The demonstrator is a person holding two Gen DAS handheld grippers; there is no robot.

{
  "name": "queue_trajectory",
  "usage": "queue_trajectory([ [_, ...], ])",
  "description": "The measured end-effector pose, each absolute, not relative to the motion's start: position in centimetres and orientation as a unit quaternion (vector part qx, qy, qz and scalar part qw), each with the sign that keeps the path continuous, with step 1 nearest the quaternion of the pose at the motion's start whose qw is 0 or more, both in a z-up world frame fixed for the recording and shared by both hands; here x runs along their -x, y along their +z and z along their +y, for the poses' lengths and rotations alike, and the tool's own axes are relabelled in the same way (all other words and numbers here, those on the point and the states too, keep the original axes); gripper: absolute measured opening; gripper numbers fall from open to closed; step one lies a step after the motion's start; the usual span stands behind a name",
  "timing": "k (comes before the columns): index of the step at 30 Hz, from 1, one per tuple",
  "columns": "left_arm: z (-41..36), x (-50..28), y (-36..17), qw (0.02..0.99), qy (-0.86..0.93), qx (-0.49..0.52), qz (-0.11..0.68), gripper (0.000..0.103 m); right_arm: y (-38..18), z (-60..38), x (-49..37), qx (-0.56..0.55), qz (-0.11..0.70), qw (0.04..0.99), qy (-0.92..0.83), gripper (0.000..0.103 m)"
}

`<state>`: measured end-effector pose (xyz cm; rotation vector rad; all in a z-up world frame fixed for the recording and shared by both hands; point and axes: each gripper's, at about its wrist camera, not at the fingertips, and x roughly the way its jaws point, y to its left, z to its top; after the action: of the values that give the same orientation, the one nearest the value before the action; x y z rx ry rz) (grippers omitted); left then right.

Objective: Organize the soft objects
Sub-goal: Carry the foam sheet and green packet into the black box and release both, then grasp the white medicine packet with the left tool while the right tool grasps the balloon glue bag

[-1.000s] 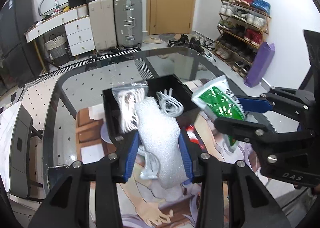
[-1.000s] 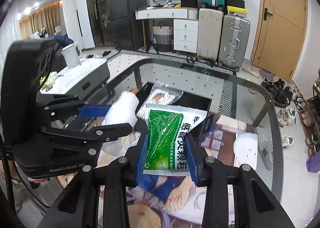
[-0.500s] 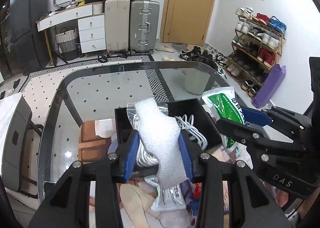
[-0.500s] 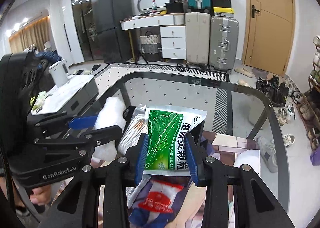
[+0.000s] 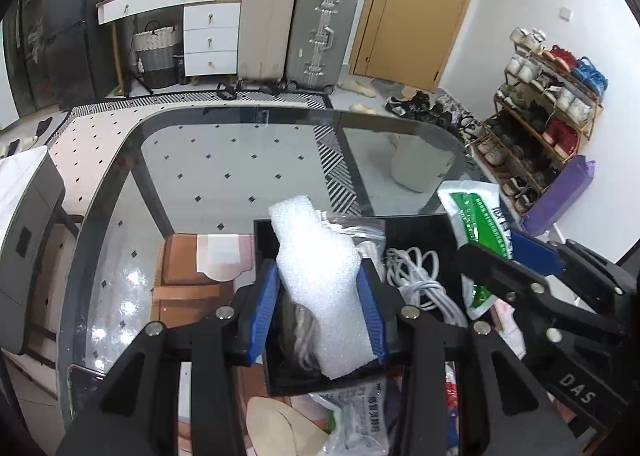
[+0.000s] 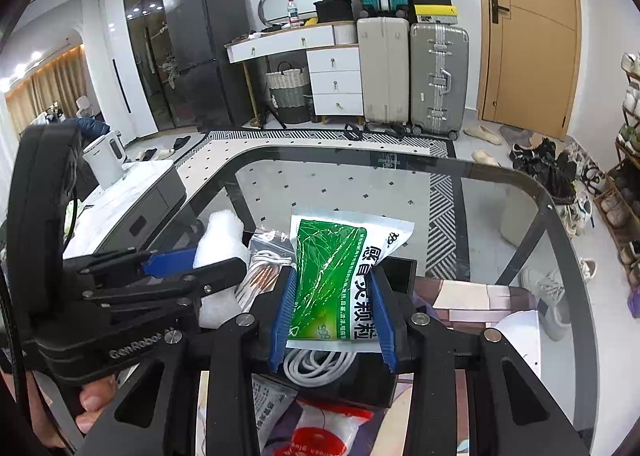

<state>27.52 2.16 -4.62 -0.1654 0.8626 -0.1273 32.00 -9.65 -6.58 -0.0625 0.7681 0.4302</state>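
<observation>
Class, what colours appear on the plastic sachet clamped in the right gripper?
The plastic sachet is green and white with dark lettering, clearest in the right wrist view.

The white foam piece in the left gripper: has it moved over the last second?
Yes. The white foam piece, clamped in the left gripper, has come forward over the black box; a second ago it hung short of the box's near wall.

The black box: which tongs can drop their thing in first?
Probably the left tongs: their white foam hangs over the black box. The right tongs' green packet looks nearer the box's edge.
</observation>
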Motion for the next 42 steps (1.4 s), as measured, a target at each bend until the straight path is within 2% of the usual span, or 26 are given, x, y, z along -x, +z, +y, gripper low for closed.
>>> queue_trajectory([
  [15, 1.1, -28.1, -5.9, 0.898, -0.064, 0.057, 0.432, 0.04, -10.1, -9.7, -33.4, 0.028, 0.419, 0.885, 0.202, 0.037],
  [17, 1.2, -28.0, -5.7, 0.898, -0.065, 0.06, 0.43, 0.044, -10.2, -9.9, -33.4, 0.026, 0.42, 0.884, 0.202, 0.038],
  [18, 1.3, -28.0, -5.6, 0.899, -0.064, 0.061, 0.428, 0.056, -10.1, -10.0, -33.4, 0.026, 0.42, 0.884, 0.202, 0.04],
  [23, 1.6, -27.8, -5.4, 0.902, -0.066, 0.061, 0.423, 0.061, -10.0, -10.5, -33.0, 0.018, 0.421, 0.886, 0.195, 0.05],
  [28, 1.7, -27.1, -4.6, 0.909, -0.055, 0.054, 0.411, 0.079, -9.5, -11.4, -32.3, 0.009, 0.424, 0.883, 0.198, 0.051],
  [42, 1.6, -22.7, -3.3, 0.907, -0.055, 0.03, 0.416, 0.082, -9.1, -12.7, -27.6, 0.042, 0.448, 0.869, 0.206, 0.051],
])
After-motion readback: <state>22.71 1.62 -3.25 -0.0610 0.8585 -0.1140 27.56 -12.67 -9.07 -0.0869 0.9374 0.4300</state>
